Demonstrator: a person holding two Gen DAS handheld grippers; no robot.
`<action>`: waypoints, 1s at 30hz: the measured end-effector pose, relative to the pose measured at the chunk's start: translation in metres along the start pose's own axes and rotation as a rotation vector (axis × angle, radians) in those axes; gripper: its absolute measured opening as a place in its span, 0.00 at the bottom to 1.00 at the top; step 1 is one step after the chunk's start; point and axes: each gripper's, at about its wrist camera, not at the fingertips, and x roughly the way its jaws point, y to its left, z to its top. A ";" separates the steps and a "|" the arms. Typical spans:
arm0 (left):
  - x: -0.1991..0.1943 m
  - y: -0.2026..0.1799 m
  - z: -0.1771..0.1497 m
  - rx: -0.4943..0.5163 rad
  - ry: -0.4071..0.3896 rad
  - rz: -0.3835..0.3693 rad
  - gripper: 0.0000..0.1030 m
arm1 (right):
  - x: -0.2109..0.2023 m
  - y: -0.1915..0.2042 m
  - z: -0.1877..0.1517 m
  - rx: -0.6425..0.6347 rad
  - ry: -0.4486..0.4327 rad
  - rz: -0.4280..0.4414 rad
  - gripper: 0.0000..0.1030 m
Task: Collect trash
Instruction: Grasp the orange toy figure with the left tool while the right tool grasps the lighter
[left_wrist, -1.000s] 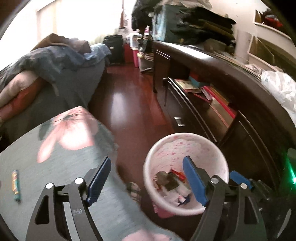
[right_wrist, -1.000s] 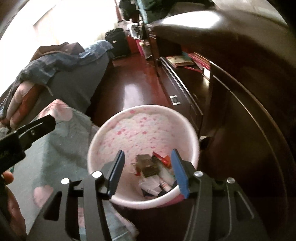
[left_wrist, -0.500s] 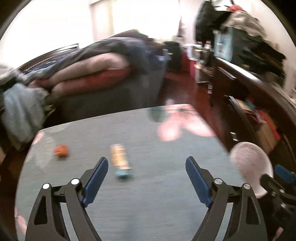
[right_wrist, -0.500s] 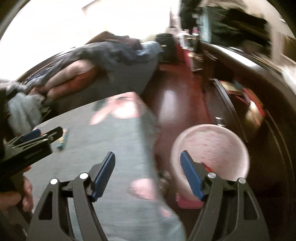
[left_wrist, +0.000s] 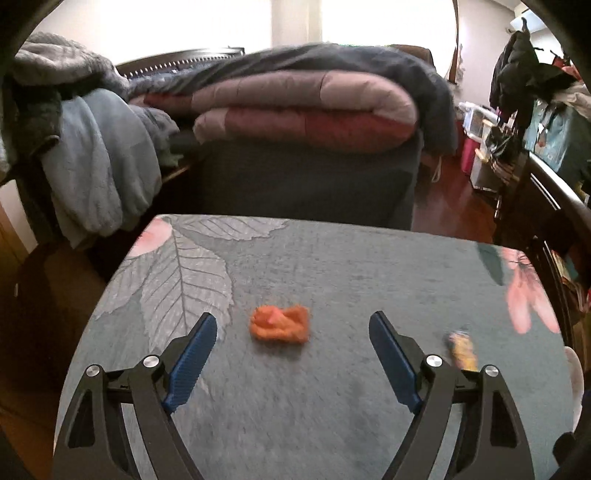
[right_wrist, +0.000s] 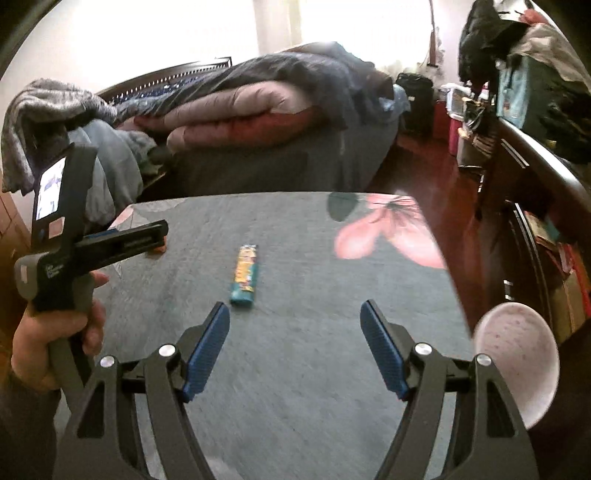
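Note:
A crumpled orange scrap lies on the grey flowered table cover, just ahead of my open, empty left gripper. A teal and yellow snack wrapper lies flat on the cover, ahead and left of my open, empty right gripper; it also shows in the left wrist view at the right. The pink speckled trash bin stands on the floor off the table's right edge. The left gripper also shows in the right wrist view, over the table's left side.
A bed with folded quilts and a heap of blankets stands behind the table. A dark wooden cabinet runs along the right, with red wooden floor between it and the bed.
Both grippers have swung left from over the trash bin to over the table. The orange scrap now sits between the left fingers; the wrapper lies ahead of the right gripper.

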 end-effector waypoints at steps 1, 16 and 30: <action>0.007 0.002 0.001 0.003 0.009 -0.003 0.79 | 0.010 0.005 0.003 -0.005 0.016 0.004 0.72; 0.043 0.014 0.005 0.035 0.083 -0.035 0.41 | 0.102 0.044 0.025 -0.021 0.140 -0.028 0.64; 0.006 0.032 -0.004 -0.004 0.059 -0.047 0.40 | 0.083 0.063 0.012 -0.106 0.131 -0.018 0.23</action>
